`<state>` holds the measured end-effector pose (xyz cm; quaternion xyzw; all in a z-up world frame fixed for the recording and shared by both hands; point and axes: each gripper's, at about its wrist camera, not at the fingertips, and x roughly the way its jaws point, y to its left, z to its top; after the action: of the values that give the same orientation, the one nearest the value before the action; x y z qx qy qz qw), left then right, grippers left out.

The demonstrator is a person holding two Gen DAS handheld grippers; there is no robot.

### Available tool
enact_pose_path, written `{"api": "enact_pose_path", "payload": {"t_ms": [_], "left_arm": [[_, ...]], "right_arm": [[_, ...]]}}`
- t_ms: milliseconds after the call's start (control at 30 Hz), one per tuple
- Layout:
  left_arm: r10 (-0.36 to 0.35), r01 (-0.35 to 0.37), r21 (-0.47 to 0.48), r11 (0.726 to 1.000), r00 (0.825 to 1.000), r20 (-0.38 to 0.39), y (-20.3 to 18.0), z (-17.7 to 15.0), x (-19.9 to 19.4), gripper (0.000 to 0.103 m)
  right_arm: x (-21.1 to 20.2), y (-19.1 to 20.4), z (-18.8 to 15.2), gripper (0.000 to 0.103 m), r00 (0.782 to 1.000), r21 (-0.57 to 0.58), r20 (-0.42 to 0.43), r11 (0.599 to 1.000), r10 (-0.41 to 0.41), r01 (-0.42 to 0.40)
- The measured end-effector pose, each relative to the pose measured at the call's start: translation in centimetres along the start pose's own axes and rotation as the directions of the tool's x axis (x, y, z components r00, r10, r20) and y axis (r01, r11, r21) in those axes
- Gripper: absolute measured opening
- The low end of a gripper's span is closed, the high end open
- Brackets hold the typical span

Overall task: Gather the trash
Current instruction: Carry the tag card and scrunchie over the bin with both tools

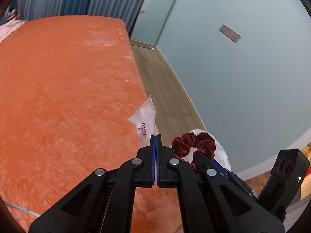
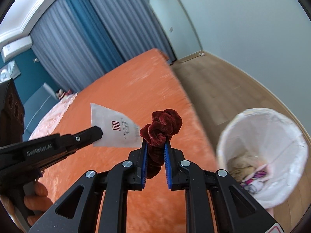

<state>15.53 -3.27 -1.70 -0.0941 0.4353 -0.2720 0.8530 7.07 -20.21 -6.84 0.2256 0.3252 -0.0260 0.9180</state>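
Both loads are up off the bed [image 2: 120,89]: left gripper [image 1: 155,136] clenched on the packet [image 1: 144,116], right gripper [image 2: 155,142] pinching the scrunchie [image 2: 161,126] — next, swing across to the bin [image 2: 291,139] and release

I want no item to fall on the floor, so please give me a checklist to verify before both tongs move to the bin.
1. Left tongs shut on the white packet: ok, but they pinch only its edge.
2. Right tongs shut on the red scrunchie: ok, the fabric is squeezed between the blue pads.
3. Trash bin mouth open and liner in place: ok.
4. Room in the bin: ok, trash lies only at the bottom.
5. Either item already above the bin: not ok, both hang over the orange bed.
6. Floor path between bed and bin free: cannot tell, the view is blurred.
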Motion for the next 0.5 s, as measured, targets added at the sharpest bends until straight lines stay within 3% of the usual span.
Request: {"api": "enact_pose_path", "payload": {"t_ms": [500], "left_arm": [[-0.111, 0.122, 0.191, 0.974, 0.991, -0.069, -12.7, -2.9, 1.5, 0.000]], "right_arm": [[-8.8, -10.2, 0.6, 0.014, 0.981, 0.174, 0.139, 0.979, -0.136, 0.111]]}}
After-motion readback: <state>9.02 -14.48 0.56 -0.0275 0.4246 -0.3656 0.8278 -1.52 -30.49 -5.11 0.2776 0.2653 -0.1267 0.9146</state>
